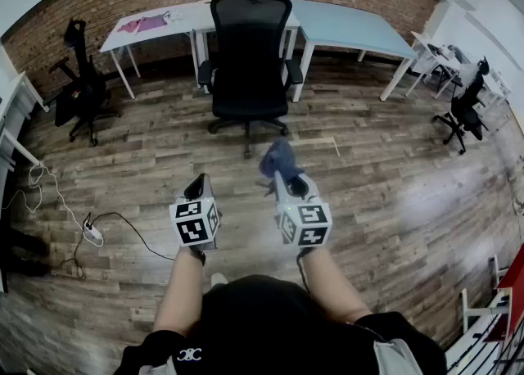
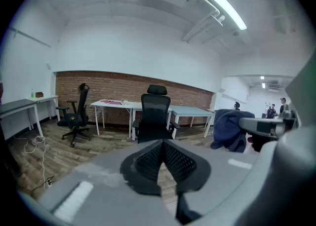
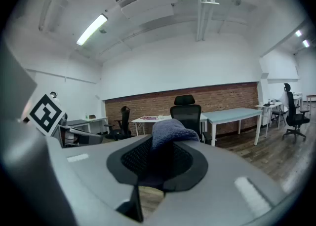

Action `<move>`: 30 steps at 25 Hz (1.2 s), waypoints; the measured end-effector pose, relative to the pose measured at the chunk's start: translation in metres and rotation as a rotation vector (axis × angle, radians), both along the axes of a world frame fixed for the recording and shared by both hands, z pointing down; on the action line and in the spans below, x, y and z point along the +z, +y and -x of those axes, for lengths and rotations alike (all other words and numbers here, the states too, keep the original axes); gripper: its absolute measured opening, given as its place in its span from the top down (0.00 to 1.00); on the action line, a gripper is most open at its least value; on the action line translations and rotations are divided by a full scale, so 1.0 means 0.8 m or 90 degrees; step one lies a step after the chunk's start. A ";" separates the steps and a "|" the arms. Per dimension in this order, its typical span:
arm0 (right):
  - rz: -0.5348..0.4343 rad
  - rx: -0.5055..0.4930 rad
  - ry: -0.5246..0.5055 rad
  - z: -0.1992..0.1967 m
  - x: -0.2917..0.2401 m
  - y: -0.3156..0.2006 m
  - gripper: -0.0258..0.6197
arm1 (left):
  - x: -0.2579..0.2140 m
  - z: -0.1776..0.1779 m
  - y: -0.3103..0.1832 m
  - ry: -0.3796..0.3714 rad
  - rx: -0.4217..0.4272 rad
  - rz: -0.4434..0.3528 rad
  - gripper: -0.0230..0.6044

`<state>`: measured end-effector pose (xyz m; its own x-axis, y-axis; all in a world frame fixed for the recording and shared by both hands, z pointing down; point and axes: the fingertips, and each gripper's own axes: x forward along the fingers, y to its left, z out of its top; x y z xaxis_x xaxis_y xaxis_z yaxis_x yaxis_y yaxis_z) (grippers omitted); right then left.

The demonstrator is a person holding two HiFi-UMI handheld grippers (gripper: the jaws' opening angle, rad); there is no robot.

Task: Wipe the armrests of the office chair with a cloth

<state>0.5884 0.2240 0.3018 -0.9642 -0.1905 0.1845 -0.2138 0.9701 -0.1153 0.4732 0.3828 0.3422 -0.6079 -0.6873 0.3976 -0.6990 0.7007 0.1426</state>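
Where the chair stands: black office chair (image 1: pixel 250 46), upright on the wood floor (image 1: pixel 385 185) and facing the person, with white surfaces (image 1: pixel 348 25) just behind it. Both tongs are well short of it, so wiping has not started.
Armrests: one armrest (image 1: pixel 204 73) on the chair's side nearer the left tongs, the other armrest (image 1: pixel 293 70) on the side nearer the right tongs. Both are dark and nothing lies on them. They look hard and rigid and should bear firm rubbing. The chair has a wheeled base, so a sideways push may well roll or swivel it.
Cloth: blue-grey cloth (image 1: pixel 278 160), bunched, held in the air well in front of the chair. Its loose end rises past the tips of the tongs. It seems light, soft and limp, so it will fold and drag rather than slide cleanly. The best hold is probably on the gathered middle, as now, with a wad left proud of the tips to meet the armrest before the hard tips do.
Right tongs: right tongs (image 3: pixel 163 156) pinch the cloth between the dark pads, and the fabric fills the gap.
Left tongs: left tongs (image 2: pixel 162 146) are pressed together with nothing between them. They are level with the right tongs and equally far from the chair, so they are probably free to steady the chair back.
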 end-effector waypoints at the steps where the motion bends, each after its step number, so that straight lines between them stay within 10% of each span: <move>1: 0.006 0.011 -0.005 -0.002 0.000 -0.004 0.84 | 0.000 -0.001 -0.001 0.000 0.002 0.001 0.95; 30: 0.023 0.013 0.020 0.009 0.020 0.012 0.83 | 0.019 0.007 0.014 0.024 0.007 0.019 0.95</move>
<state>0.5811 0.2340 0.3177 -0.9537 -0.2033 0.2217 -0.2381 0.9606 -0.1435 0.4674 0.3942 0.3577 -0.5852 -0.6812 0.4398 -0.7009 0.6977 0.1480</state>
